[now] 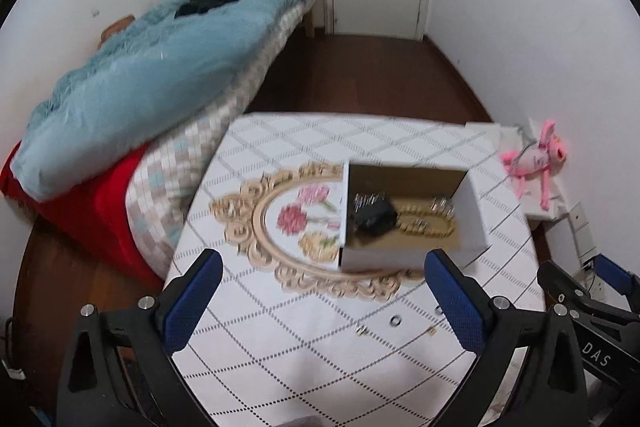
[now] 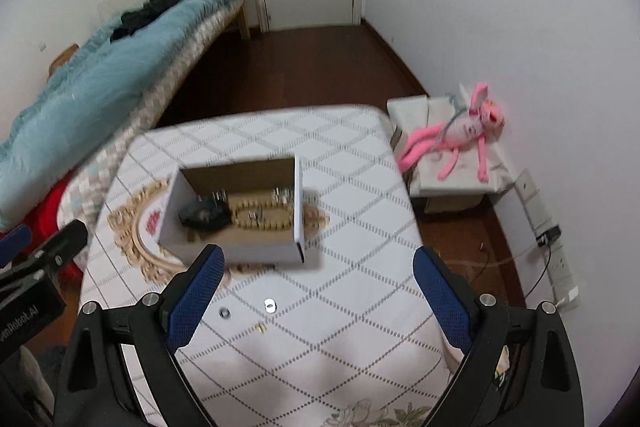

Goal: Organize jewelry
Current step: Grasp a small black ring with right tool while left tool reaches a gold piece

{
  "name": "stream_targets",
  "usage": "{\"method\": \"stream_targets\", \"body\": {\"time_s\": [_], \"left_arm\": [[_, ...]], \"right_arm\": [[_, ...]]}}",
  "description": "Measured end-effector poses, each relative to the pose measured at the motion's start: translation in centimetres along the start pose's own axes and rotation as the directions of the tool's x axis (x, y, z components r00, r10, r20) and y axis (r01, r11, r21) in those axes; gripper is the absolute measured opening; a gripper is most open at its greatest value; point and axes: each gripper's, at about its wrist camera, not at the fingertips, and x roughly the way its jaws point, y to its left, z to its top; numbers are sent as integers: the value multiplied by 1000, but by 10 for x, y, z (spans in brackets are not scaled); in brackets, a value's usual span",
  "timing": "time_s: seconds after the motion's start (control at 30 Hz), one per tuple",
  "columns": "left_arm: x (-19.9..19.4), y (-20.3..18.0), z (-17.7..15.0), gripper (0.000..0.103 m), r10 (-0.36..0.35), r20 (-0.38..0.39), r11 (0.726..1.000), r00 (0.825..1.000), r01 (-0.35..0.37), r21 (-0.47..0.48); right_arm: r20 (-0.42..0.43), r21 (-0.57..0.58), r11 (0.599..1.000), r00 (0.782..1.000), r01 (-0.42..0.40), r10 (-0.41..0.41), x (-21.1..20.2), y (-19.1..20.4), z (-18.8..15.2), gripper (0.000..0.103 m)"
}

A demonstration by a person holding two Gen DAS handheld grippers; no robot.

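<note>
3 small rings (image 2: 270,305) loose on tablecloth (image 2: 360,267); box (image 2: 240,247) holds bead bracelet (image 2: 262,217).

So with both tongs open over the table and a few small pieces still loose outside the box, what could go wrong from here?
1. The loose rings and the tiny gold piece look small and flat on the patterned tablecloth; the wide right tongs may push them rather than pinch them.
2. The open box sits partly on the ornate tray, so a nudge could tip it and spill the beaded bracelet.
</note>
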Motion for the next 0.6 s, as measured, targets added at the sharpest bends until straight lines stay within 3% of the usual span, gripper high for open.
{"method": "stream_targets", "body": {"time_s": [0.17, 0.23, 0.3, 0.33, 0.6], "left_arm": [[45, 9, -35, 103, 34, -102, 999, 994, -35, 0], [60, 13, -48, 103, 37, -151, 999, 988, -38, 0], [73, 15, -59, 103, 48, -183, 999, 982, -48, 6], [79, 15, -63, 103, 58, -196, 998, 979, -56, 13], [105, 14, -81, 103, 77, -256, 997, 964, -67, 48]], "right_arm": [[-109, 15, 999, 993, -41, 43, 50, -2, -31, 96], [-156, 28, 996, 984, -87, 90, 76, -1, -46, 90], [-190, 32, 993, 975, -112, 116, 96, 1, -56, 76], [-201, 34, 992, 971, -121, 126, 106, 3, -61, 75], [-236, -16, 991, 963, -136, 129, 153, 34, -81, 49]]}}
